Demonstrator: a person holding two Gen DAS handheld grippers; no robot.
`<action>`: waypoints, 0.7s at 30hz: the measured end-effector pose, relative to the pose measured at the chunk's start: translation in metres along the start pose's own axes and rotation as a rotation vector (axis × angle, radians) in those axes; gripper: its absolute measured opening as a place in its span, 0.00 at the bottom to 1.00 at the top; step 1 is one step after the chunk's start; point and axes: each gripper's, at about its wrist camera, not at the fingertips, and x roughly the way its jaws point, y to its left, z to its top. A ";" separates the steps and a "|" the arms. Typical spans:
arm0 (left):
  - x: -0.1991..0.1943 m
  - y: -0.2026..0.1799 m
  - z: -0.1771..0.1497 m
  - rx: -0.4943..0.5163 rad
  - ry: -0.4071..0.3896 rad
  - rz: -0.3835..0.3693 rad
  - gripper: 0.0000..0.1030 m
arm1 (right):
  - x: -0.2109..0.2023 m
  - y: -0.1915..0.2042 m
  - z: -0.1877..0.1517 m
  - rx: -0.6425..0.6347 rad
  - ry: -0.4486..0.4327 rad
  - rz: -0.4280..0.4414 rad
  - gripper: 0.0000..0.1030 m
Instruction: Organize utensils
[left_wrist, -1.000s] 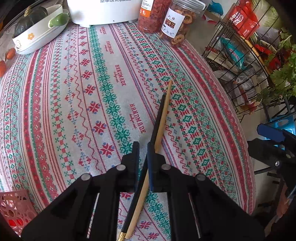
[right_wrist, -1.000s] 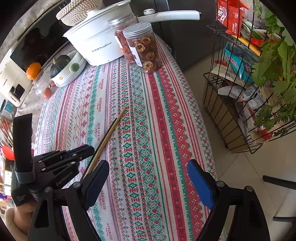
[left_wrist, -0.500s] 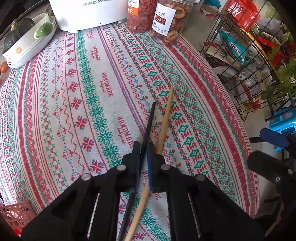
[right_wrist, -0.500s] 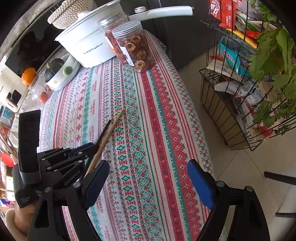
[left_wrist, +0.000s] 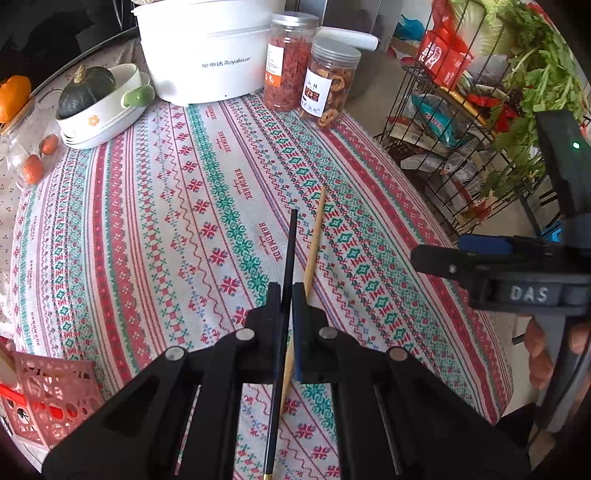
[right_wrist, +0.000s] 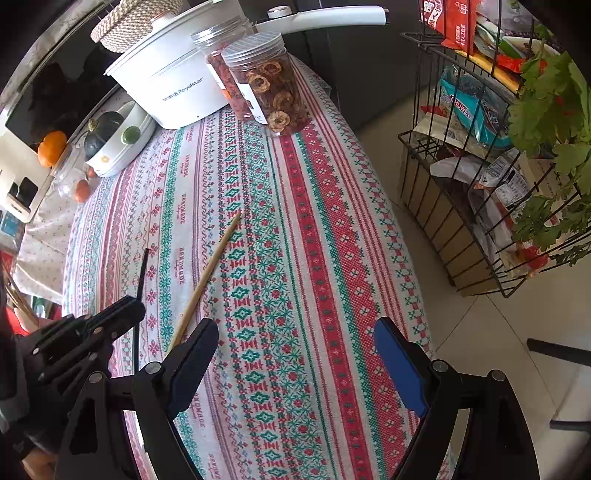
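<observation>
two chopsticks sit over the patterned tablecloth (left_wrist: 155, 229): right gripper (right_wrist: 295, 369) hangs with jaws wide and empty, left gripper (left_wrist: 287, 306) pinches the black chopstick (left_wrist: 290, 251) clear of the cloth, and the wooden chopstick (left_wrist: 316, 236) lies flat just beside it.

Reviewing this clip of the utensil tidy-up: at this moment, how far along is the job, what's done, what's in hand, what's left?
Early to middle. Done: nothing shows as put away here, though the pink basket at the table's near left corner is only partly in frame. In hand: the left gripper is shut on the black chopstick, its far end raised off the tablecloth. Left: the wooden chopstick lies on the cloth; the right gripper is open and holds nothing.
</observation>
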 end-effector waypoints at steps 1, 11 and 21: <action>-0.013 0.003 -0.007 0.007 -0.020 -0.003 0.06 | 0.002 0.004 0.000 -0.004 0.004 0.009 0.85; -0.105 0.037 -0.076 -0.010 -0.189 -0.037 0.06 | 0.016 0.048 0.005 -0.022 -0.070 0.078 0.85; -0.127 0.062 -0.105 -0.063 -0.243 -0.042 0.04 | 0.071 0.091 0.009 -0.110 -0.069 -0.077 0.66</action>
